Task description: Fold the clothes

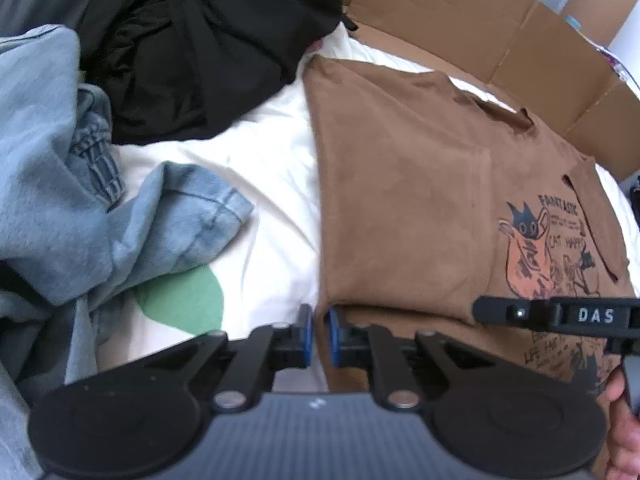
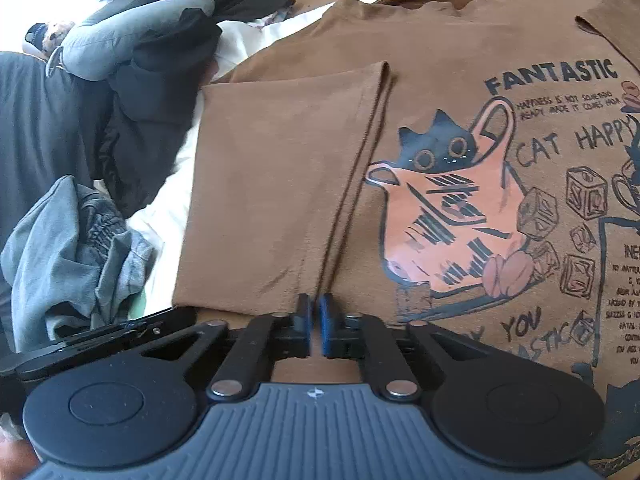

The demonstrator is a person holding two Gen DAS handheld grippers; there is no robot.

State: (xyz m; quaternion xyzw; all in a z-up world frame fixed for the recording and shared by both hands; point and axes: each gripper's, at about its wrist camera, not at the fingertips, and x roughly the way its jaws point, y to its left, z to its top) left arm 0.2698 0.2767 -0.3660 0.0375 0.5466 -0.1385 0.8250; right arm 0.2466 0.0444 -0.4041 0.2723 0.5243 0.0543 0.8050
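While the brown T-shirt [image 1: 400,200] lies flat on the white bedsheet [image 1: 260,160] with its left side folded in over the cat print, everything else sits around it. To the shirt's left is a heap of light blue denim [image 1: 52,200], and beyond that, off the shirt's far-left corner, a crumpled black garment [image 1: 192,48]. The left gripper [image 1: 318,330] is nearly closed, its blue pads pinching the shirt's near-left folded edge. Further right along the shirt's near edge, the right gripper [image 2: 316,320] is clenched on the brown cloth at the foot of the folded flap, just left of the cat print [image 2: 448,216]. Behind the shirt's collar stands an opened cardboard box [image 1: 500,32]; what it holds cannot be made out from here.
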